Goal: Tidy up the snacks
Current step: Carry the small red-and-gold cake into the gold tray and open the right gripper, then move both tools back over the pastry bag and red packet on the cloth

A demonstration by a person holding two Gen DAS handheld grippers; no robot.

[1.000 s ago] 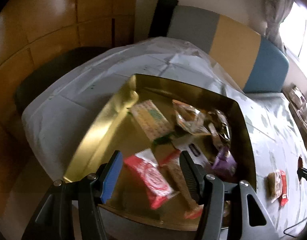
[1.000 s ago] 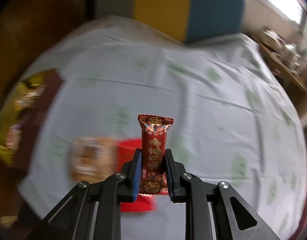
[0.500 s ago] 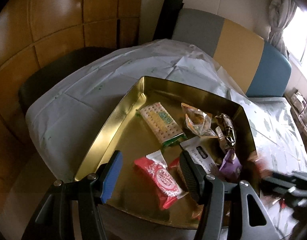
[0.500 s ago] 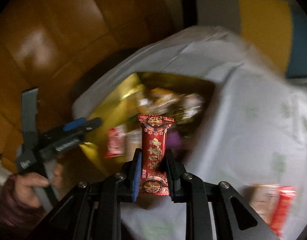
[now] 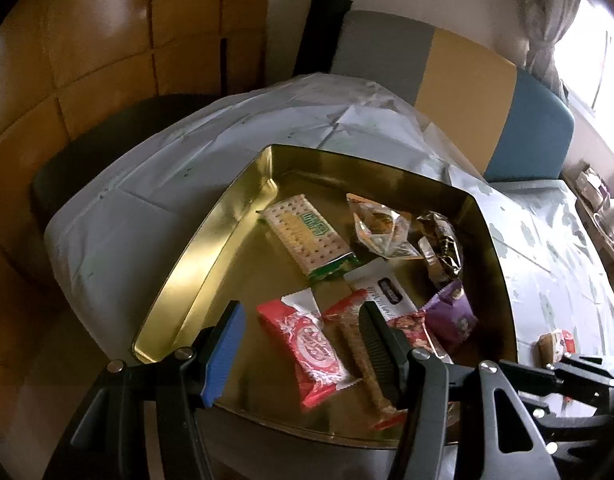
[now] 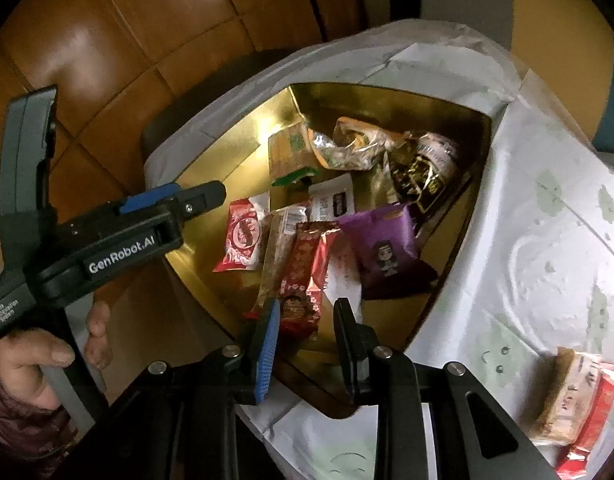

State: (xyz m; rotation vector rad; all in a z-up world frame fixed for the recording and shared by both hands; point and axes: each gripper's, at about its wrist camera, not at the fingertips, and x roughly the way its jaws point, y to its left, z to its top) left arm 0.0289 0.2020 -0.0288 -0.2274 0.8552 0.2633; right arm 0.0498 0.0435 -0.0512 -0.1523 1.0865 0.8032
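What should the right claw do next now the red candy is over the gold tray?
Probably lift the right claw away. Its jaws are opening and the red candy already lies loose among the snacks in the gold tray; another snack waits on the tablecloth.

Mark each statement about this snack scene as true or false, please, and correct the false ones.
1. The gold tray holds several wrapped snacks. True.
2. The purple packet lies on the tablecloth outside the tray. False: it lies inside the tray.
3. One snack still lies on the tablecloth. True.
4. The left gripper clamps the cracker pack. False: its jaws stand open over the tray, holding nothing.
5. The right gripper squeezes the red bar firmly. False: its jaws are opening, with the bar dropped into the tray.
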